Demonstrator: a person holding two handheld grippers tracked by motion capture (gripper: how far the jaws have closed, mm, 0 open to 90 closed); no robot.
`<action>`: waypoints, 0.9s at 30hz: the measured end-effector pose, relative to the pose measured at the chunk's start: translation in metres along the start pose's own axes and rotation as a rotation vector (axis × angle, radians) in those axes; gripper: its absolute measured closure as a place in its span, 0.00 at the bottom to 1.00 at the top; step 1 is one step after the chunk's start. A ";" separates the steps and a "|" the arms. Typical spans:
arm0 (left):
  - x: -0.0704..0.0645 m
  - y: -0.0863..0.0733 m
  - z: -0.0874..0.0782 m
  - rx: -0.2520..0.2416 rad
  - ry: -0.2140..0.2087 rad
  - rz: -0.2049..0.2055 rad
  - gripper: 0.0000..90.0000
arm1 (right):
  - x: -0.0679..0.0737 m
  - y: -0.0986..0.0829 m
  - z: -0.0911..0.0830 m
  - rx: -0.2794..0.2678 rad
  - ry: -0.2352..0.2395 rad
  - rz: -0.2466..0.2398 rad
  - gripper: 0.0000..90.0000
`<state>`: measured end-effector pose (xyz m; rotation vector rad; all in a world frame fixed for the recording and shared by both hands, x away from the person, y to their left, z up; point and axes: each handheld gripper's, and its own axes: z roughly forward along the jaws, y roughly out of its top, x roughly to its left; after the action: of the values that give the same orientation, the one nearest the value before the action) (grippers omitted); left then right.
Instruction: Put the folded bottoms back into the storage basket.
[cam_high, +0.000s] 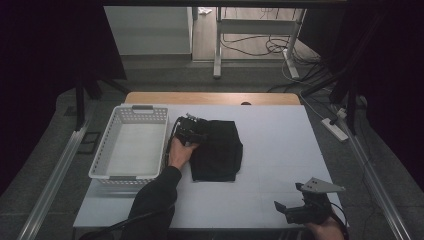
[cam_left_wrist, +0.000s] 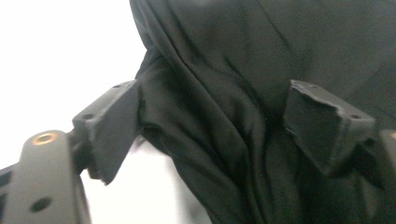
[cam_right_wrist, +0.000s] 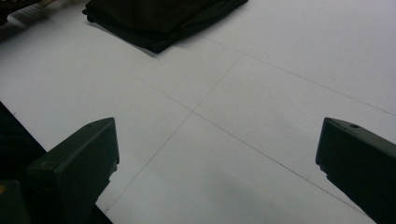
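A folded black cloth (cam_high: 218, 152) lies on the white table (cam_high: 280, 150), left of centre. My left gripper (cam_high: 192, 132) is at the cloth's upper left corner. In the left gripper view its jaws stand wide apart, with a bunched ridge of the black cloth (cam_left_wrist: 219, 70) between them. The left jaw touches the cloth's edge and the right jaw rests over the fabric, so the left gripper (cam_left_wrist: 210, 126) is open. My right gripper (cam_high: 289, 207) hovers open near the table's front right edge. Between its jaws in the right gripper view (cam_right_wrist: 219, 163) lies bare table, and the cloth (cam_right_wrist: 159, 18) is farther off.
A white slotted basket (cam_high: 131, 114) stands on the table just left of the cloth and the left hand. Desk legs and cables (cam_high: 260, 45) lie on the floor beyond the far edge. A power strip (cam_high: 336, 129) lies on the floor at the right.
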<state>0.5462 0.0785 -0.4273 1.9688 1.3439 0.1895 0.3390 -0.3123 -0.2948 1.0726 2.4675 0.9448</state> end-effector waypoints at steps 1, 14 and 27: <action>0.000 -0.001 0.000 -0.002 -0.005 0.008 0.29 | 0.000 0.000 0.000 0.001 0.000 -0.003 0.00; -0.005 -0.005 -0.002 -0.041 -0.106 0.018 0.77 | 0.002 0.002 0.000 -0.024 0.057 -0.011 0.00; -0.007 -0.008 -0.003 -0.060 -0.090 0.048 0.79 | 0.006 0.011 0.005 -0.074 0.097 -0.037 0.00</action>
<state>0.5356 0.0754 -0.4287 1.9369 1.2207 0.1598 0.3435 -0.2997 -0.2909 0.9758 2.4985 1.0927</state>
